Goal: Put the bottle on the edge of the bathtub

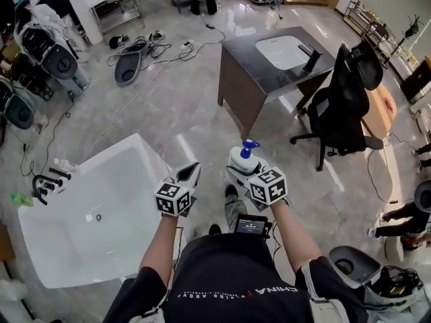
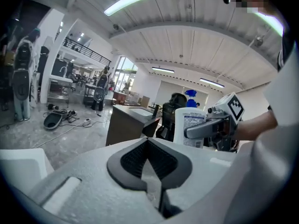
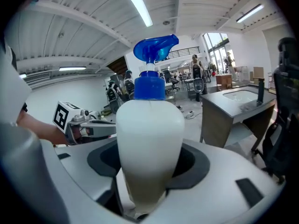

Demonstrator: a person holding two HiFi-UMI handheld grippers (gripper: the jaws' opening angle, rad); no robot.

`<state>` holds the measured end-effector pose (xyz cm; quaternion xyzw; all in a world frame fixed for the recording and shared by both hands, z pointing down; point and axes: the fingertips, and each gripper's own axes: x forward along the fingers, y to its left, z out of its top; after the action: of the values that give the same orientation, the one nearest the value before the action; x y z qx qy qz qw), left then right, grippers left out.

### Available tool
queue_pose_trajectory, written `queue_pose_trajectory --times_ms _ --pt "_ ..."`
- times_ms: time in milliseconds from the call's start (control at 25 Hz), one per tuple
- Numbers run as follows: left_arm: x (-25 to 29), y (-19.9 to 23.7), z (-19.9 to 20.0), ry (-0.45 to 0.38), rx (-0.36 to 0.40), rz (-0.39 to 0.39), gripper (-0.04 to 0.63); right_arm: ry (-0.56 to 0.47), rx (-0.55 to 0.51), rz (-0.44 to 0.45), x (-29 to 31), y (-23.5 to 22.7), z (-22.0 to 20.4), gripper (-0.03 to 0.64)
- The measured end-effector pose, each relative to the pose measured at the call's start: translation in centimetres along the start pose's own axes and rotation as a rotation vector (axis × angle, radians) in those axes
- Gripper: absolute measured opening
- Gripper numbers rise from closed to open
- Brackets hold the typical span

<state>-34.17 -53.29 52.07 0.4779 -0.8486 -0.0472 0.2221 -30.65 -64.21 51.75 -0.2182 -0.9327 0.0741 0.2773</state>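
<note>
I'm holding the bottle [image 1: 243,157] upright in my right gripper [image 1: 241,173], jaws clamping its body, while the bathtub [image 1: 128,147] is lying off to the left, beyond my left gripper [image 1: 190,175], which is sitting closed and empty nearer the tub's right edge.

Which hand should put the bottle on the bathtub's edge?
Right. The right gripper is clamped on the bottle. The left gripper is shut and empty, though it is nearer the bathtub.
</note>
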Motion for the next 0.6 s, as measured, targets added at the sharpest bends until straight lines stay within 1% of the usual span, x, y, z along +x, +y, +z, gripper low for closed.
queue_pose_trajectory --times_ms 200,360,600 --pt "0.9 5.0 2.3 -0.038 -0.031 0.105 0.009 0.022 -0.068 0.105 5.8 -1.0 3.7 0.272" --pt "2.3 8.8 4.9 -0.066 -0.054 0.197 0.009 0.030 -0.123 0.198 10.1 -2.3 7.7 0.272" --pt "5.7 12.9 8.5 -0.108 -0.081 0.304 0.009 0.045 -0.186 0.317 15.0 -4.9 12.4 0.272"
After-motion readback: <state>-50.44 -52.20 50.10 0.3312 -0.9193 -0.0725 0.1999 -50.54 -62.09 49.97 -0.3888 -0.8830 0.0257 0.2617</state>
